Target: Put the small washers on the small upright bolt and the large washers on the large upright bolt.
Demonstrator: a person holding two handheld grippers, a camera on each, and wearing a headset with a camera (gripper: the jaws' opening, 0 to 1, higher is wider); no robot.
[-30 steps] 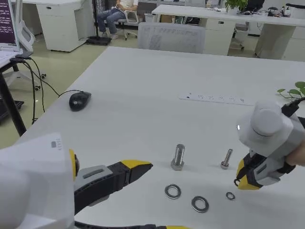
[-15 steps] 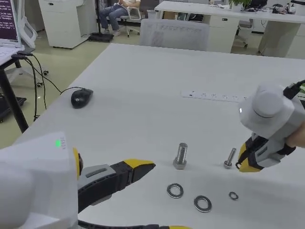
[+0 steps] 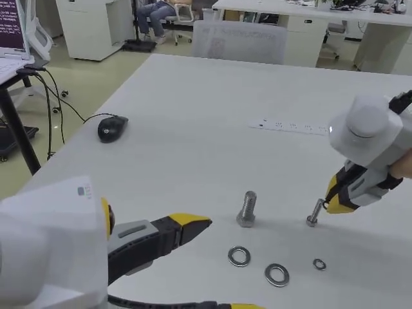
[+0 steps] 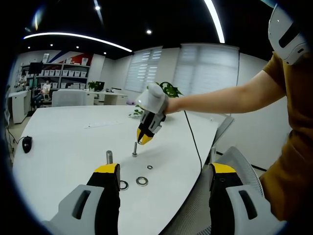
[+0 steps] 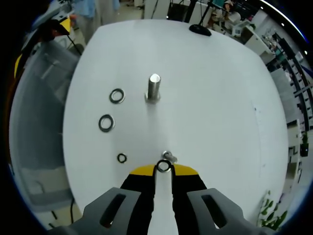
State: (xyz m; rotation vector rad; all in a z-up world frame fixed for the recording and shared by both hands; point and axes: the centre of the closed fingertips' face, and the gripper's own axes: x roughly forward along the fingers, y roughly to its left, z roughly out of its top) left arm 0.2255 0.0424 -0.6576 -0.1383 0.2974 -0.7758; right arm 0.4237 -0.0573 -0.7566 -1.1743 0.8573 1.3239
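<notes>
Jaws of the right gripper [image 3: 335, 205] pinch a small washer [image 5: 163, 167] just above the small bolt [image 3: 315, 212]; the left gripper [image 4: 165, 169] gapes wide, holding nothing. Nearer than the large bolt [image 3: 248, 209], two large washers [image 3: 239, 256] and a second small washer [image 3: 319, 264] lie flat on the white table [image 3: 193, 129].

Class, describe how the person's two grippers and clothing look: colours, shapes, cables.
Both the left gripper and right gripper have white housings, grey-and-black jaws and yellow tips. A black cable trails from the right one. The person wears a mustard short-sleeved shirt and a white headset.
</notes>
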